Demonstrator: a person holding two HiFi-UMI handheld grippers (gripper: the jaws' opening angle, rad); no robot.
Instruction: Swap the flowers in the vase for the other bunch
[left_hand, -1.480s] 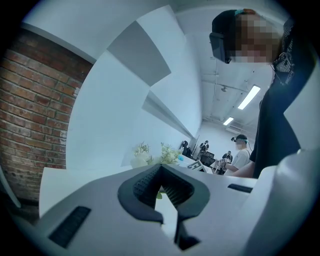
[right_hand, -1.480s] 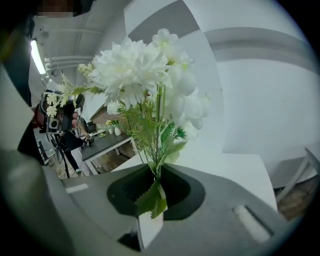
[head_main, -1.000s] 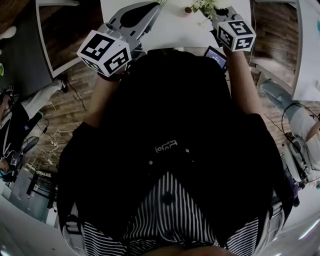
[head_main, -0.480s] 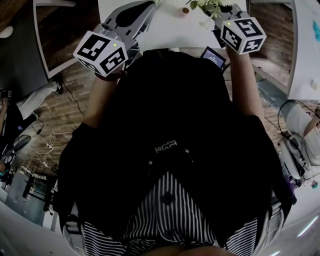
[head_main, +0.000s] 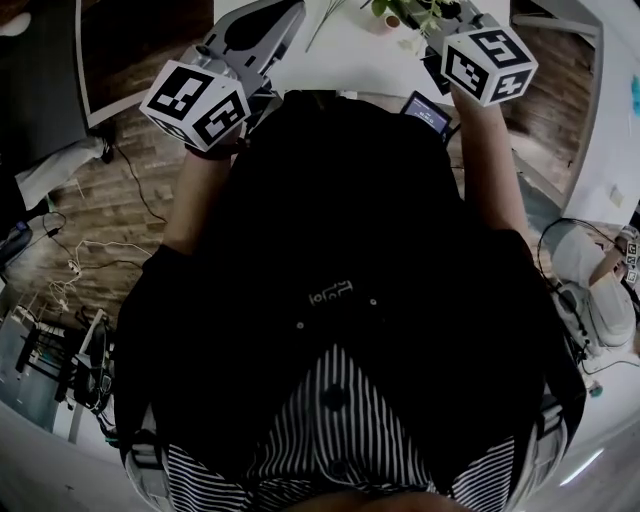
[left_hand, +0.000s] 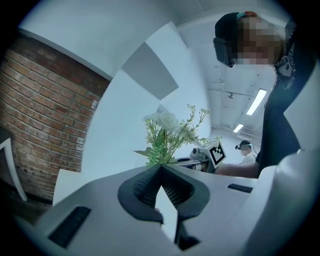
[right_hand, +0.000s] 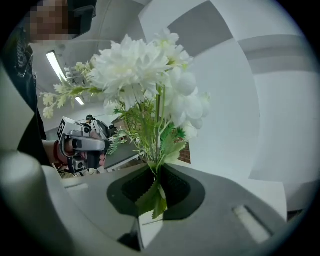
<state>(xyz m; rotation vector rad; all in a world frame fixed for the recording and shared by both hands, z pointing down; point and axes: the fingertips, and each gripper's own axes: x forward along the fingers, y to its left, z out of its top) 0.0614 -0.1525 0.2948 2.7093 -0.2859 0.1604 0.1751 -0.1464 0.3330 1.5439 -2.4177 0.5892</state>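
My right gripper (right_hand: 158, 171) is shut on the stems of a bunch of white flowers with green leaves (right_hand: 145, 75), held upright in the air. In the head view that bunch (head_main: 408, 12) shows at the top edge, just past the right gripper's marker cube (head_main: 488, 62). My left gripper (left_hand: 160, 168) is shut with nothing between its pads. It points towards the bunch (left_hand: 167, 131) from the side, some way off. From above, the left gripper (head_main: 285, 15) hangs over the white table's (head_main: 345, 55) near edge. No vase is plainly visible.
A small pinkish round thing (head_main: 388, 20) lies on the table by the flowers. A dark screen device (head_main: 428, 112) sits at the table's near edge. A brick wall (left_hand: 45, 115) is at the left. Another person (left_hand: 245, 152) stands far off.
My right gripper has risen with the flowers and drifted right in the head view. My left gripper has shifted a little to the left.
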